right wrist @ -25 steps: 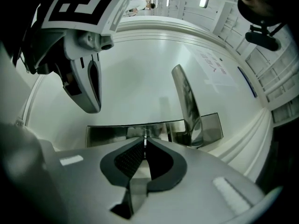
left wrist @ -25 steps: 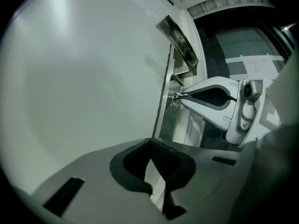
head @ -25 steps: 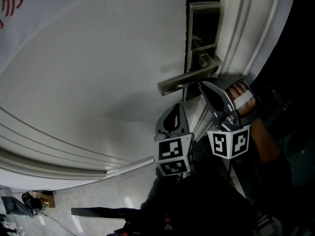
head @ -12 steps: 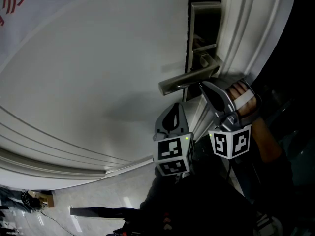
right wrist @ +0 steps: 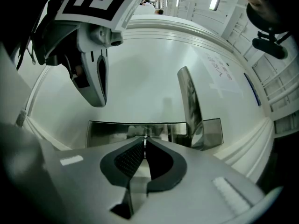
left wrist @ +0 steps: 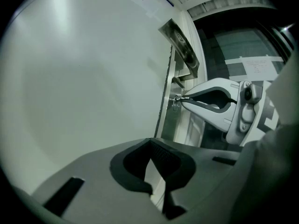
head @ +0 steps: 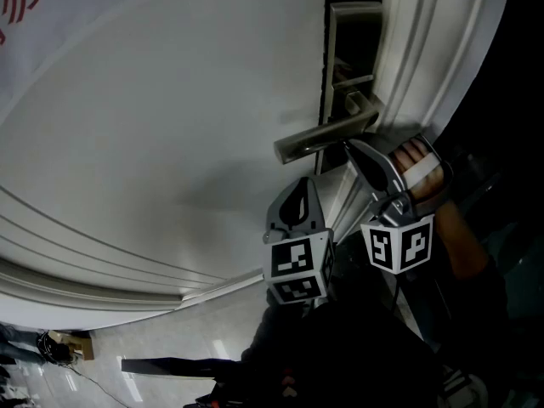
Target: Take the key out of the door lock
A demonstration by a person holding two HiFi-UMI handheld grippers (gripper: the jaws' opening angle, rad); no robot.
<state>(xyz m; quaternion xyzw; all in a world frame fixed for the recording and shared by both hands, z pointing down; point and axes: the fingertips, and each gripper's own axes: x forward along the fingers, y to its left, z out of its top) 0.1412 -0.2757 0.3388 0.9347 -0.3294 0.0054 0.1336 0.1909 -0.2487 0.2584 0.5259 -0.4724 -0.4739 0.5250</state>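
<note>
A brushed-metal lock plate [head: 353, 32] with a lever handle [head: 323, 138] sits on the white door [head: 170, 126]. My right gripper [head: 346, 145] reaches in just under the handle, its tips against the plate. In the left gripper view its jaws pinch the small key [left wrist: 177, 99] at the plate, and a ring [left wrist: 175, 106] dangles below. In the right gripper view the right gripper [right wrist: 145, 139] is shut on the thin key, with the plate [right wrist: 107, 129] right behind. My left gripper [head: 300, 185] hovers below the handle, shut and empty, a little off the door.
The door frame mouldings [head: 425, 49] run along the right of the lock. Beyond them lies a dark opening [head: 510, 100]. A person's hand [head: 416, 155] holds the right gripper. Pale floor [head: 170, 347] shows at the bottom left.
</note>
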